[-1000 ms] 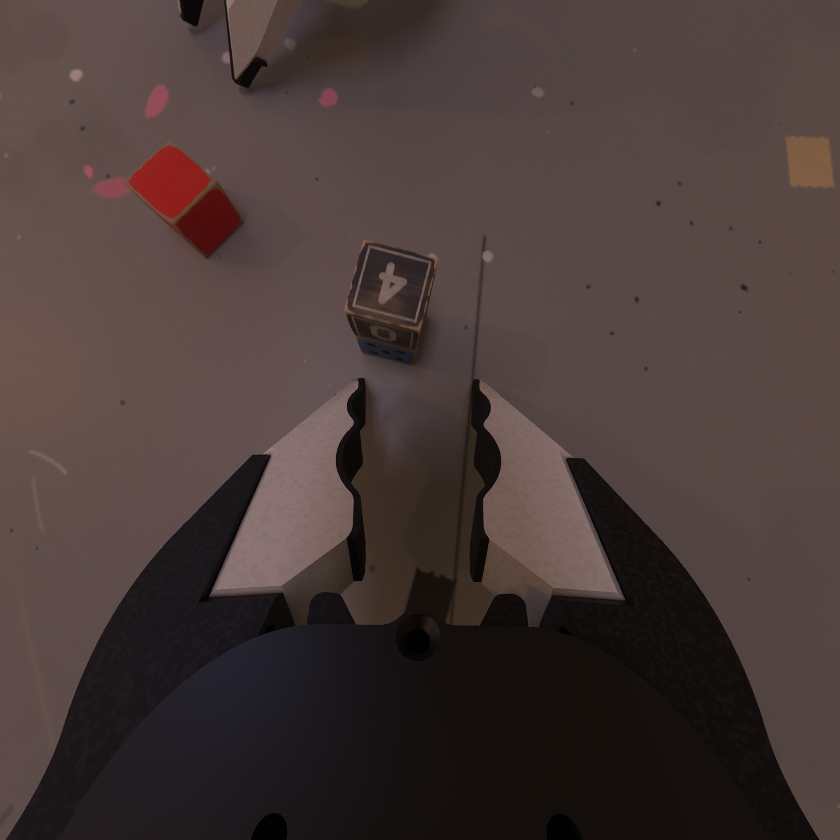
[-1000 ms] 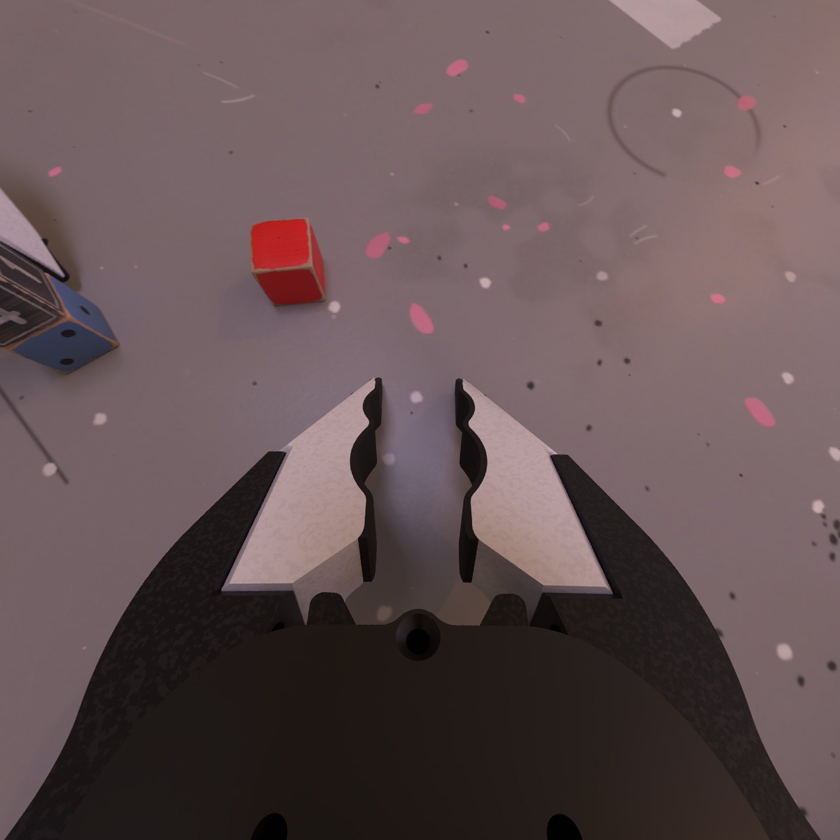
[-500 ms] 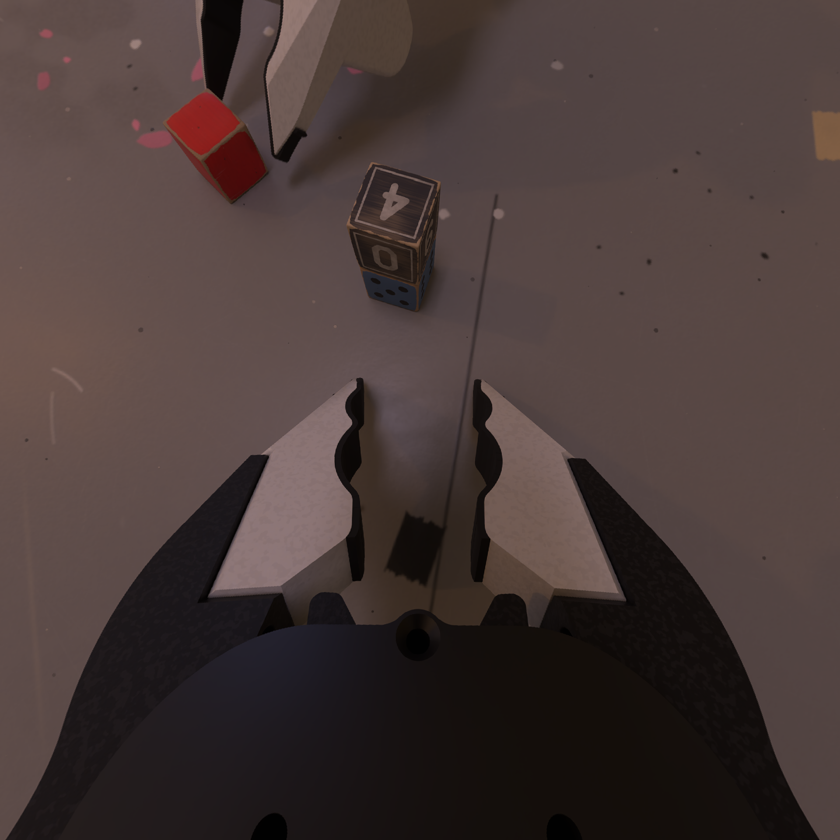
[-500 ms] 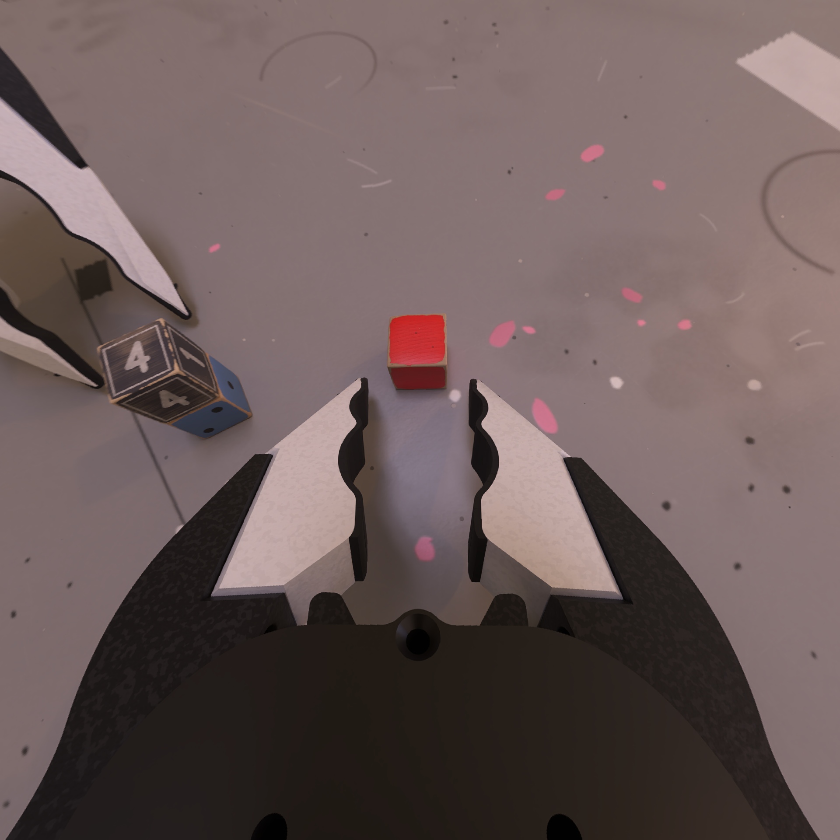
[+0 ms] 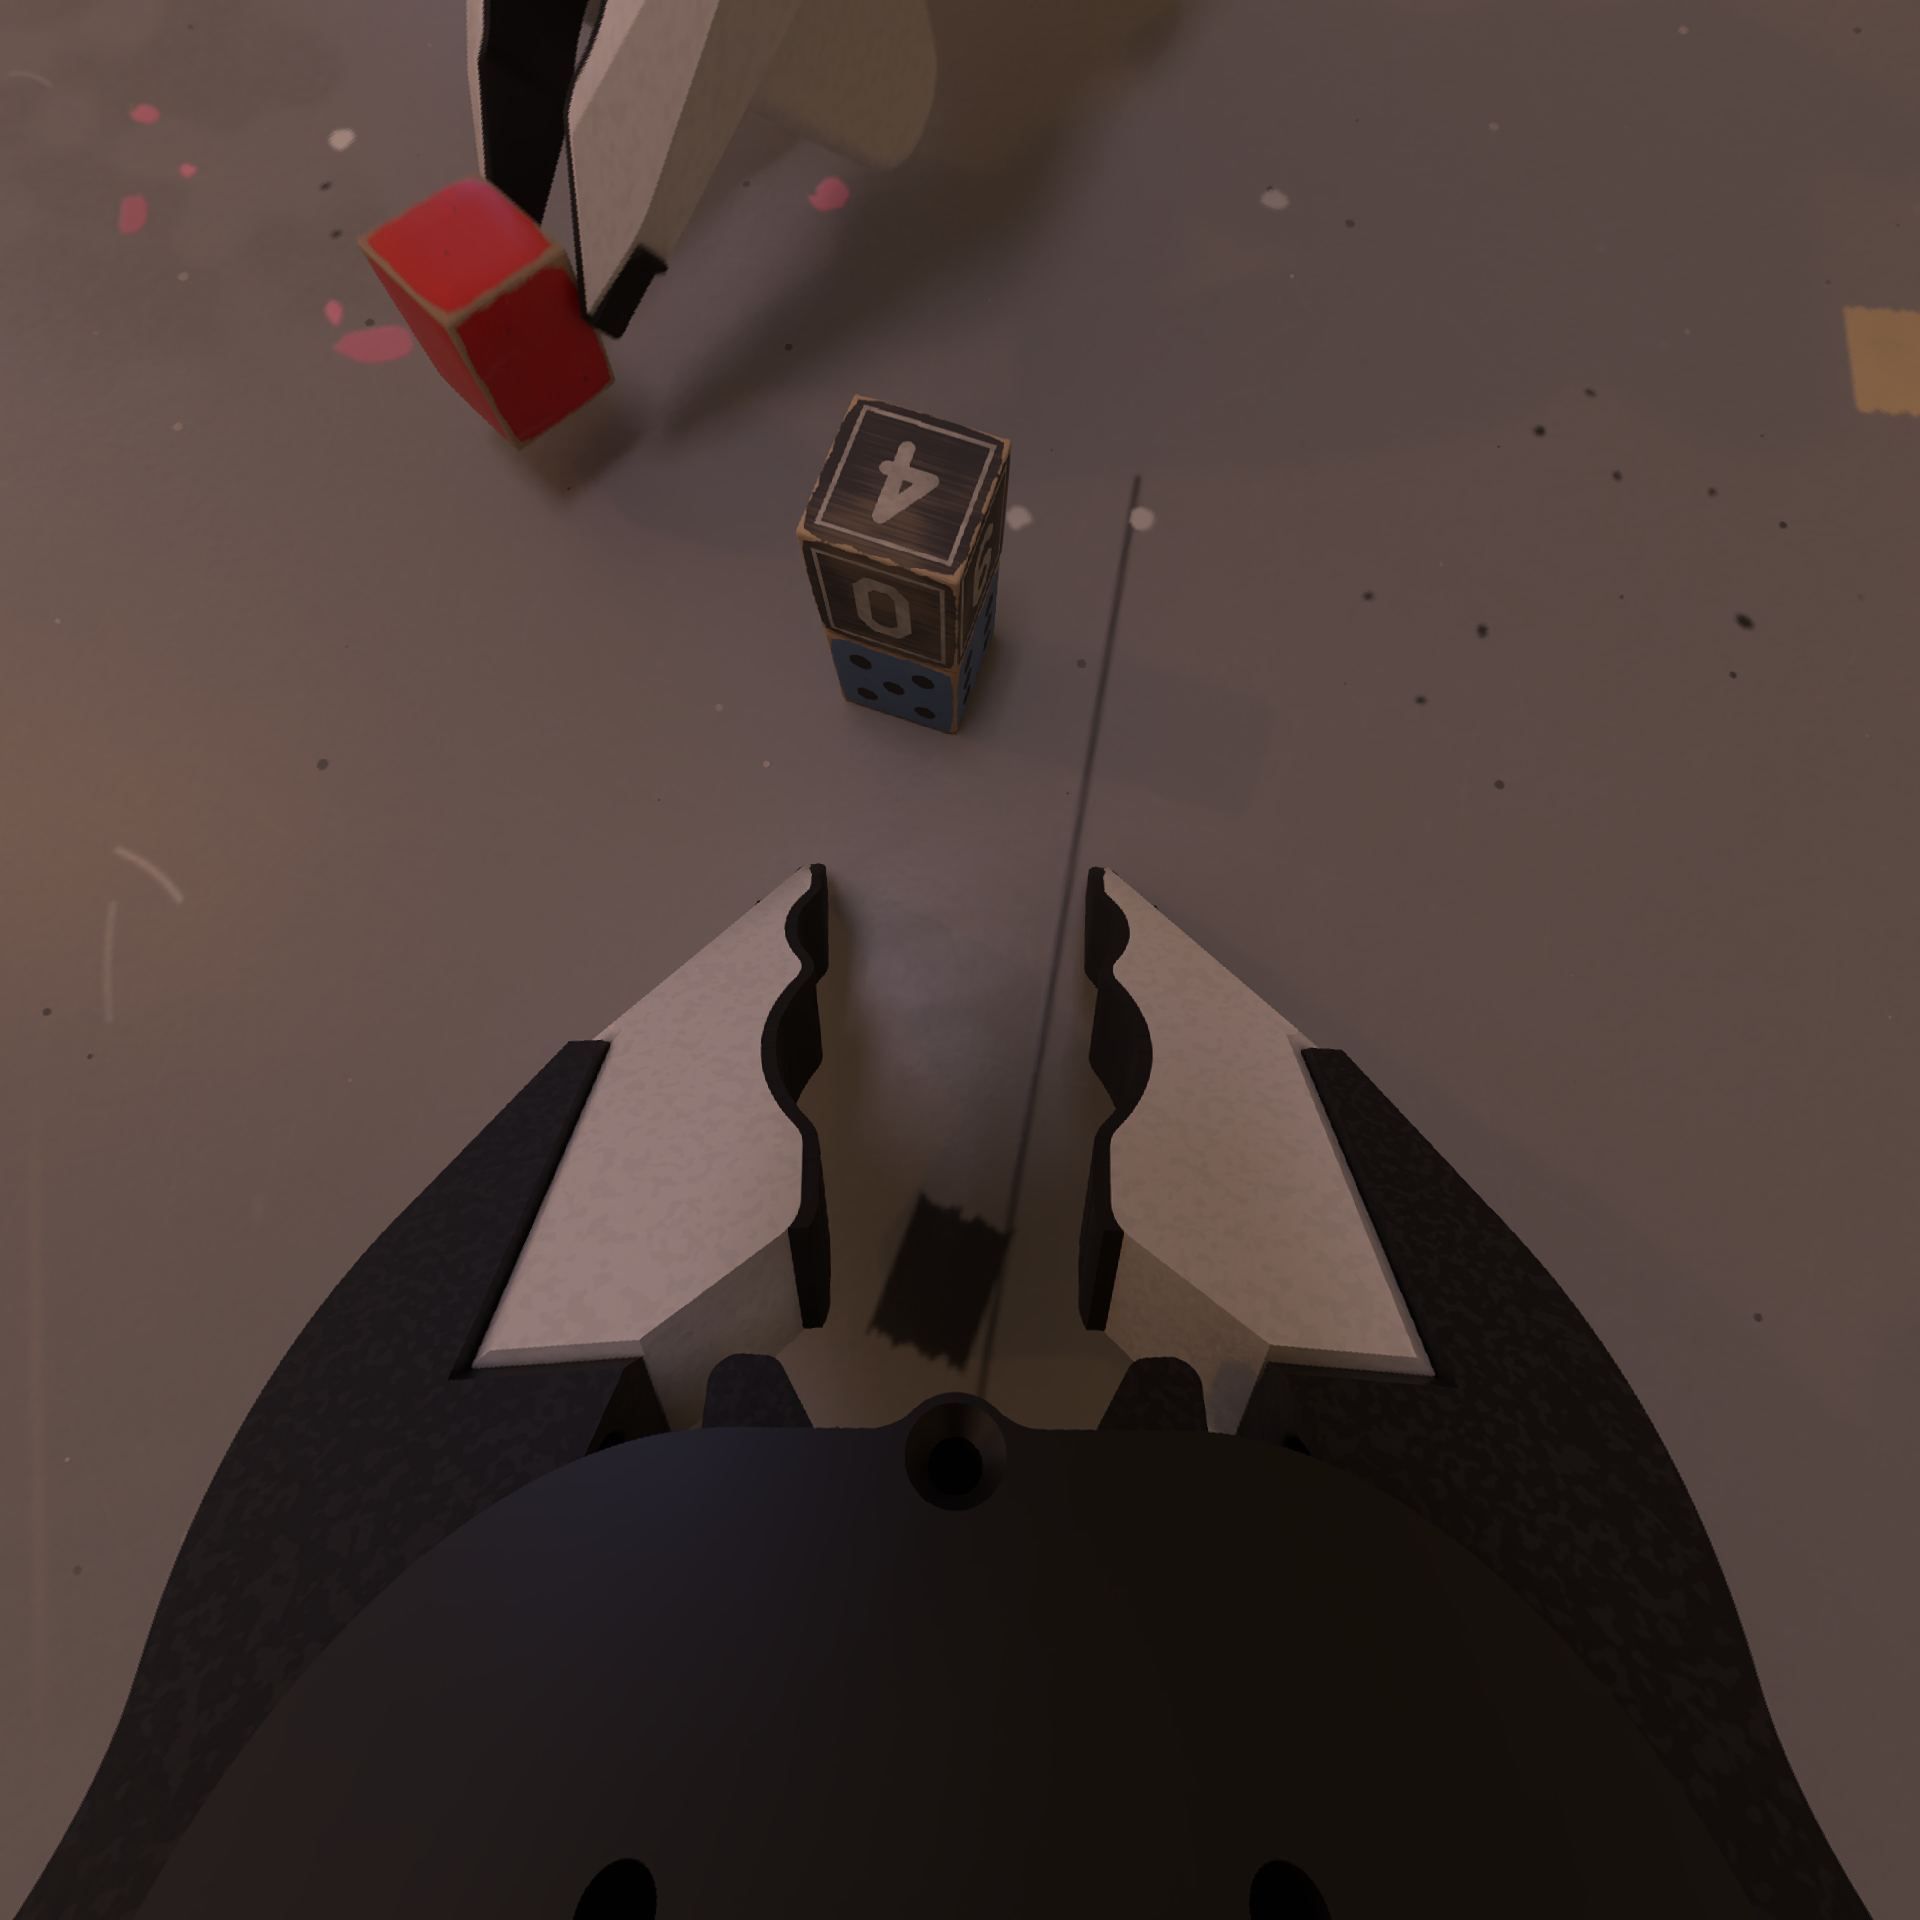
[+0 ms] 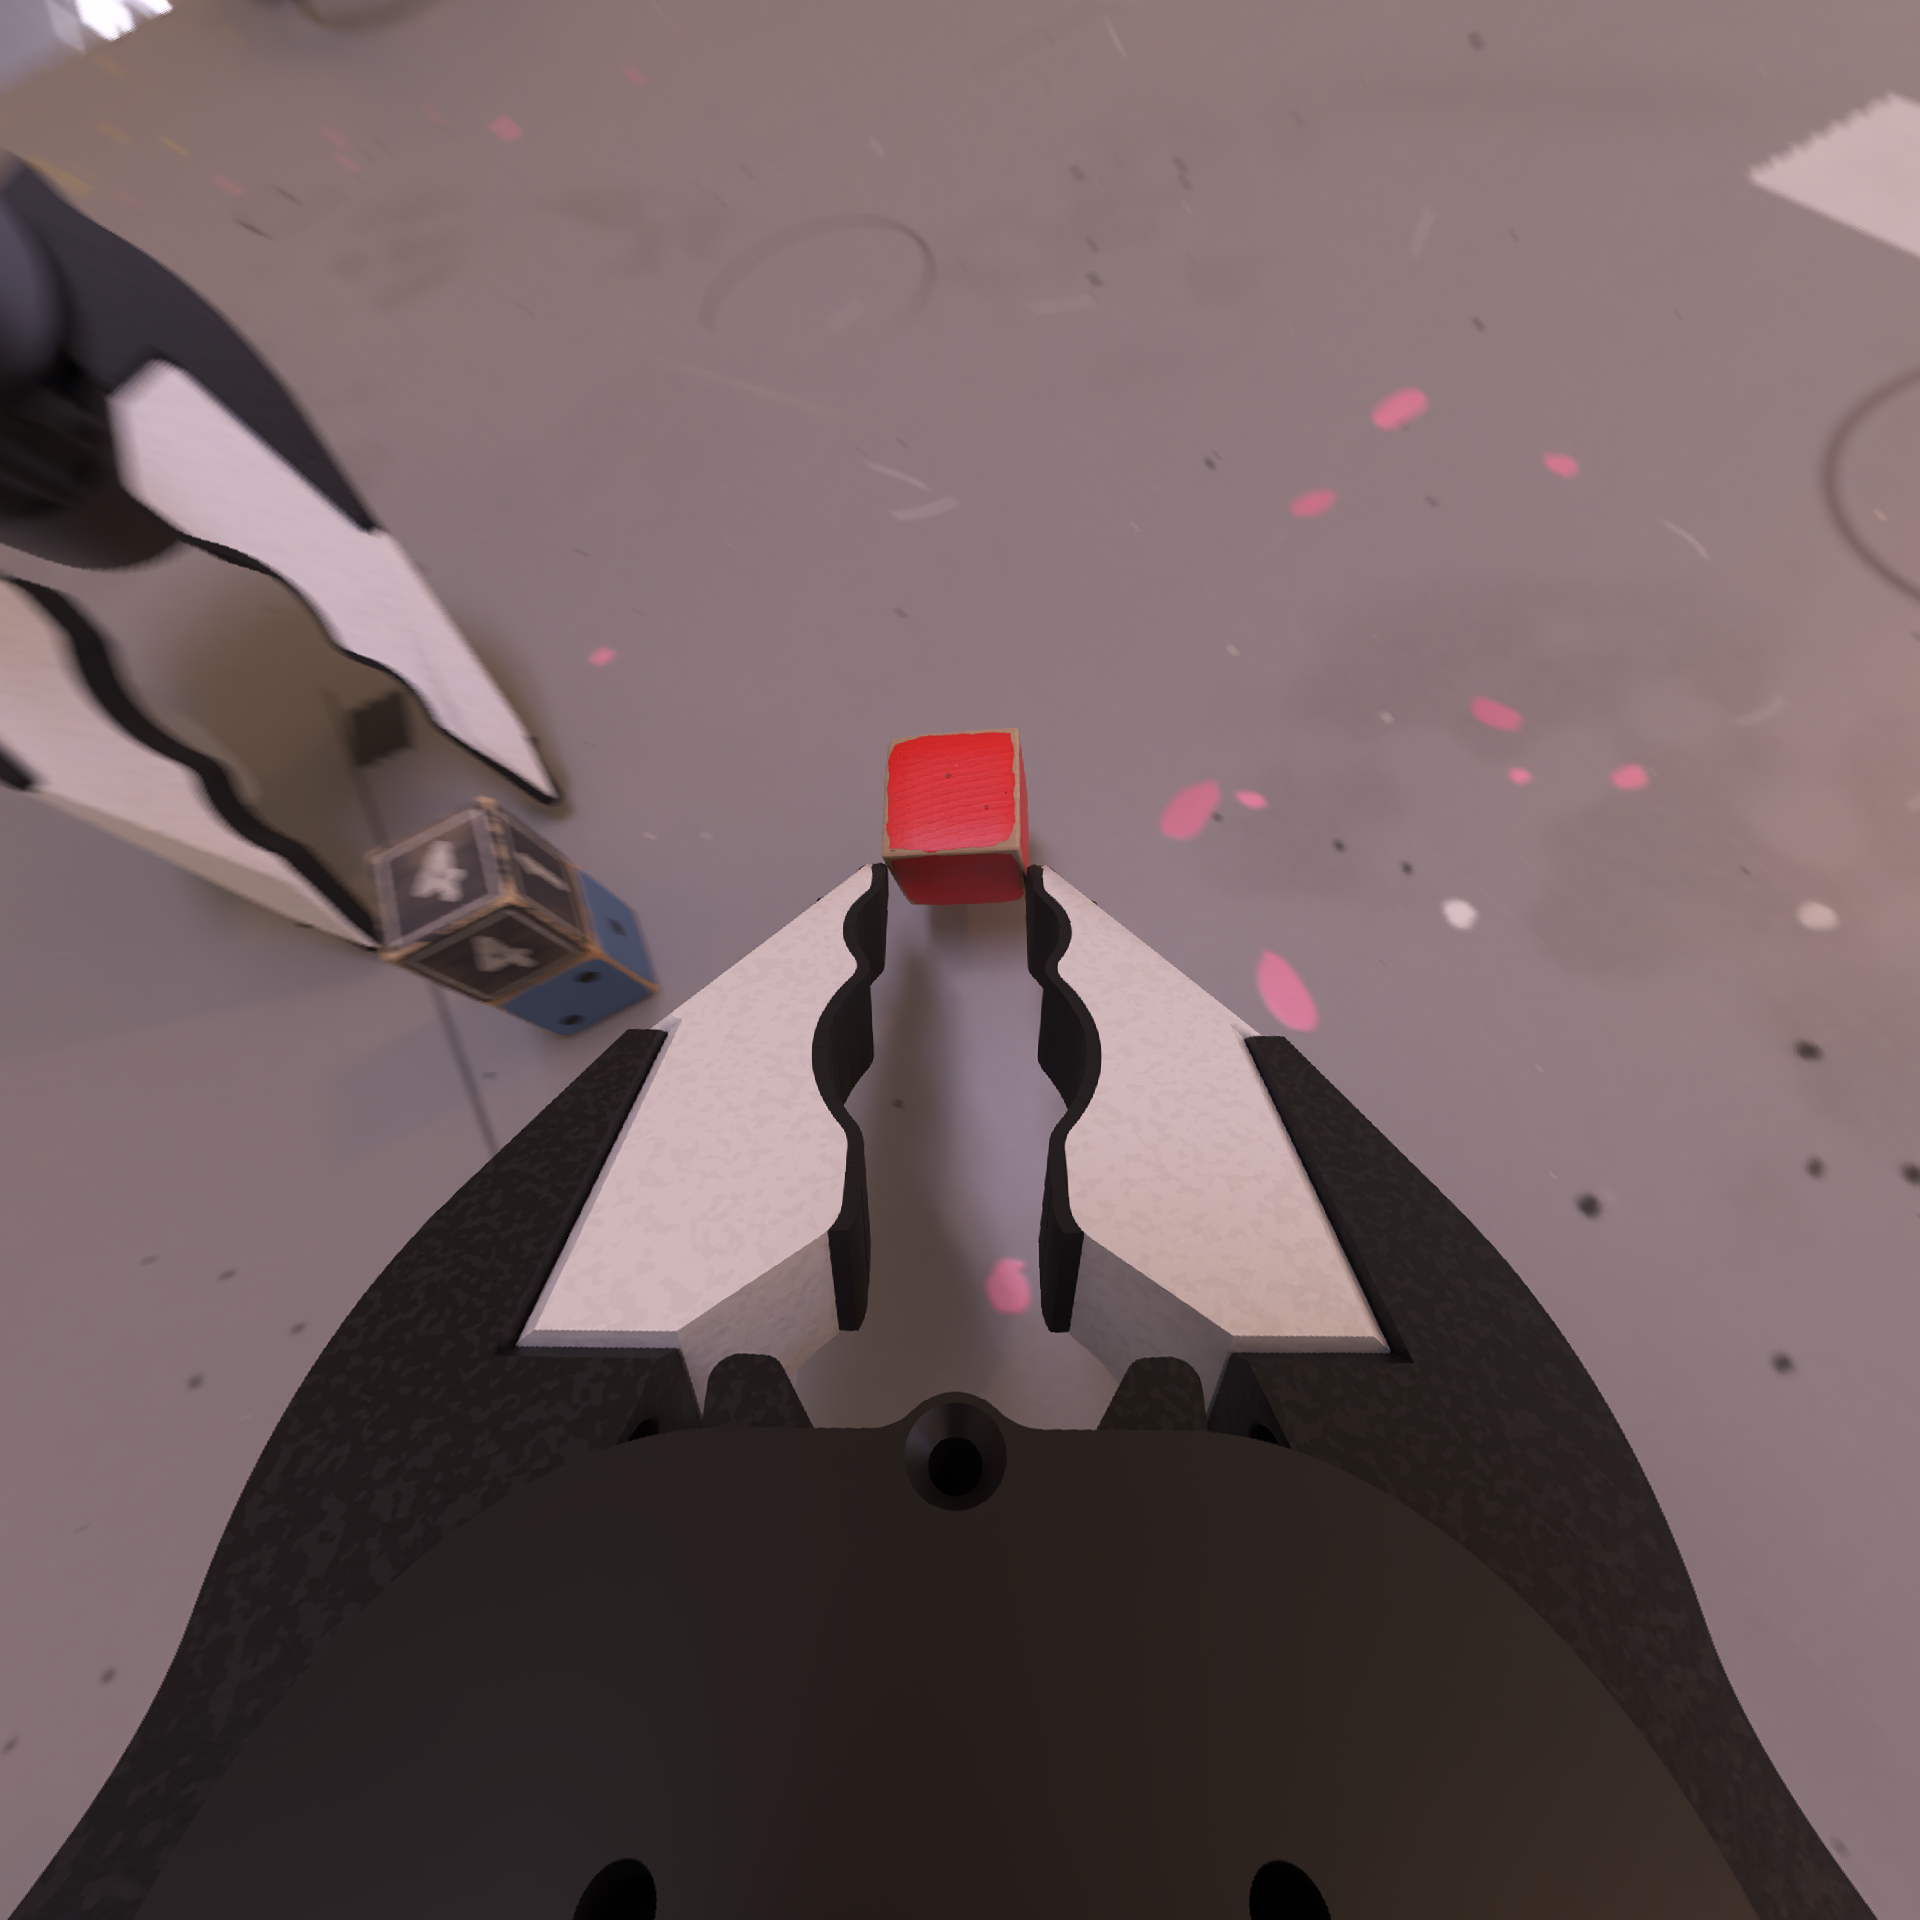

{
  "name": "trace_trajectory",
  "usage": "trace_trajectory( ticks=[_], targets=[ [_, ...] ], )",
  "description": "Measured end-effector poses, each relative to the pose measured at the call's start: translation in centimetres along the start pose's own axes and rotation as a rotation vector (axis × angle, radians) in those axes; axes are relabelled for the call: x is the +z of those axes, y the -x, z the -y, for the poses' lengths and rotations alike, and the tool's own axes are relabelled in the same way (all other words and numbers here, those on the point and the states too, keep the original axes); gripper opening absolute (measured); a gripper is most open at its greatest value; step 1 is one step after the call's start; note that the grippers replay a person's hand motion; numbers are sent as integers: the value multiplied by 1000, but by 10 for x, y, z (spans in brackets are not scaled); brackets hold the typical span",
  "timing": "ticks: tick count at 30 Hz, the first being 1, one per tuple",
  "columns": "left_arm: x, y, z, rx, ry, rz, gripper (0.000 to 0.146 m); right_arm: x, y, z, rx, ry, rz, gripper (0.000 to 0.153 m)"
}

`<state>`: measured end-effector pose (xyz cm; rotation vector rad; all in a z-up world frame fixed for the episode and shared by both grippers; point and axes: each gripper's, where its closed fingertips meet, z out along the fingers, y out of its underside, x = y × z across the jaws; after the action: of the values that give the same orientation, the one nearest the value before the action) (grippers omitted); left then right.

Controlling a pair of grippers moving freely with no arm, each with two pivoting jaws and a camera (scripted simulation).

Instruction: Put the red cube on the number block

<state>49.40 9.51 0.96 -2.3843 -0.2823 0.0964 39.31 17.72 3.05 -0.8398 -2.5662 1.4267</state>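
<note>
The red cube (image 6: 951,821) sits between the tips of my right gripper (image 6: 956,875), which is shut on it. In the left wrist view the red cube (image 5: 483,307) hangs clear of the grey table, tilted, with the right gripper's white fingers (image 5: 665,135) around it. The dark number block (image 5: 904,520) stands upright on a blue dotted die (image 5: 902,691), to the right of the cube and nearer to me. It also shows in the right wrist view (image 6: 468,894), at left. My left gripper (image 5: 956,883) is open and empty, short of the stack.
The left gripper's fingers (image 6: 312,561) reach in from the left, close to the stack. A thin dark line (image 5: 1091,727) runs across the table. A tan tape patch (image 5: 1886,358) and a white one (image 6: 1849,187) lie far off. Pink flecks (image 6: 1288,987) dot the surface.
My right gripper has moved forward, closed on the red cube and raised it off the table. My left gripper has barely moved. The stack stands as before.
</note>
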Motion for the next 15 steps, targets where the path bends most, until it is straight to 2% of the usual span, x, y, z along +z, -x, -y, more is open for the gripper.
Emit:
trace_trajectory(
  ticks=[3, 6, 10, 15],
  targets=[
    [0, 0, 0, -1, -2, 0, 50, -11, 21, 16, -18, -85, 109, 26],
    [0, 0, 0, -2, -2, 0, 50, -25, 45, 29, -120, -122, 164, 26],
    [0, 0, 0, -4, -3, 3, 50, -35, 69, 26, -287, -59, 198, 26],
    [0, 0, 0, -6, -5, 6, 50, -33, 91, 20, -380, -17, 255, 26]
  ],
)
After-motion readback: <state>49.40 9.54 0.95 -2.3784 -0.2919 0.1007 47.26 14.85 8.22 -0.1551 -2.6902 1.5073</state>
